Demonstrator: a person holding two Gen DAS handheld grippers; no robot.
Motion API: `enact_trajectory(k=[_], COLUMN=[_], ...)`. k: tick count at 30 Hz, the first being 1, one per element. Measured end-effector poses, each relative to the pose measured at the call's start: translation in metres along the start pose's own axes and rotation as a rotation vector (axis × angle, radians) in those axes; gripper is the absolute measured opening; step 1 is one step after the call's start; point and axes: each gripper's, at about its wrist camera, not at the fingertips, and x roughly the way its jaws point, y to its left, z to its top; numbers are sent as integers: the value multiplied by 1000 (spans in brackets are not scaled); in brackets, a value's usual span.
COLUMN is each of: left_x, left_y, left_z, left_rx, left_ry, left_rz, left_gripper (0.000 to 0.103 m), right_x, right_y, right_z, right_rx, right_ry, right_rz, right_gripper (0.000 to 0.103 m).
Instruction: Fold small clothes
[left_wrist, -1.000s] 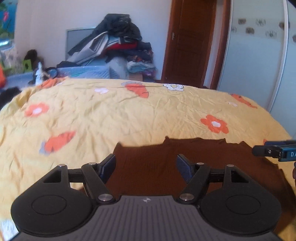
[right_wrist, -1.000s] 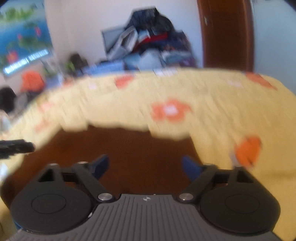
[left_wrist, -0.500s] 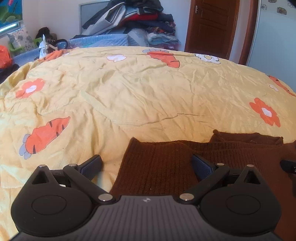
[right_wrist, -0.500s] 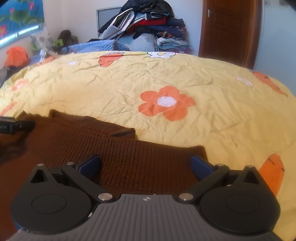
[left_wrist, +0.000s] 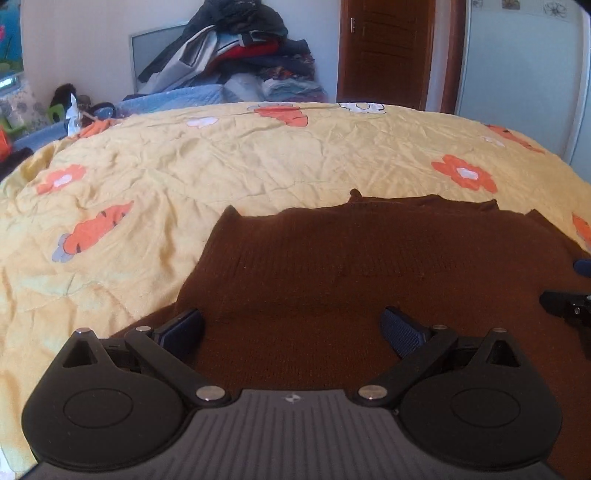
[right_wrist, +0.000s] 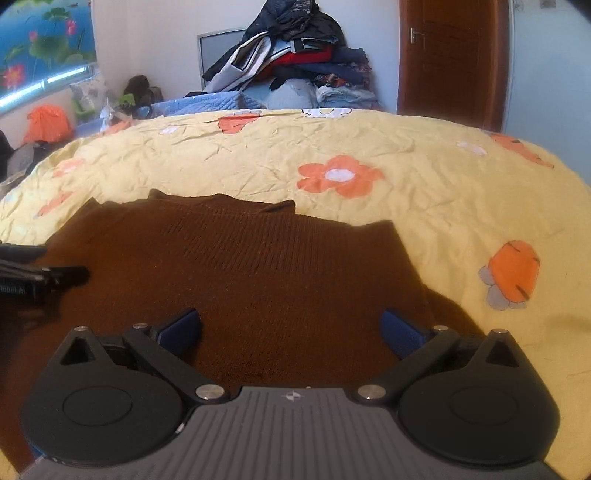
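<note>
A brown knitted sweater (left_wrist: 369, 266) lies spread flat on the yellow flowered bedspread (left_wrist: 258, 162), collar at the far side. It also shows in the right wrist view (right_wrist: 258, 266). My left gripper (left_wrist: 291, 328) is open and empty above the sweater's near left part. My right gripper (right_wrist: 290, 328) is open and empty above its near right part. The right gripper's tip shows at the right edge of the left wrist view (left_wrist: 565, 306); the left gripper's tip shows at the left edge of the right wrist view (right_wrist: 44, 277).
A heap of clothes (left_wrist: 236, 51) is piled against the far wall behind the bed. A brown door (left_wrist: 384, 48) and a white wardrobe (left_wrist: 517, 74) stand at the far right. Small items sit at the far left (right_wrist: 48, 122).
Both grippers have pulled back and risen, so more of the sweater shows. The sweater now lies flat and spread. Both jaws stay open.
</note>
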Motion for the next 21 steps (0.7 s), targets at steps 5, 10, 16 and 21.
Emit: enact_trajectory(k=[5, 10, 16, 21], left_x=[-44, -112, -135, -115], left_y=[20, 81, 115, 123], left_z=[-18, -82, -115, -126], left_rx=[-168, -610, -865, -1139], left_ry=[-31, -36, -29, 28], left_rz=[34, -55, -238, -444], left_gripper=[103, 103, 103, 103], right_x=[-2, -3, -4, -6], right_y=[0, 3, 1, -1], right_z=[-1, -3, -3, -4], right_rx=[4, 4, 14, 27], right_ry=[-10, -19, -24, -32], right_rz=[0, -12, -2, 6], right_gripper=[103, 103, 103, 103])
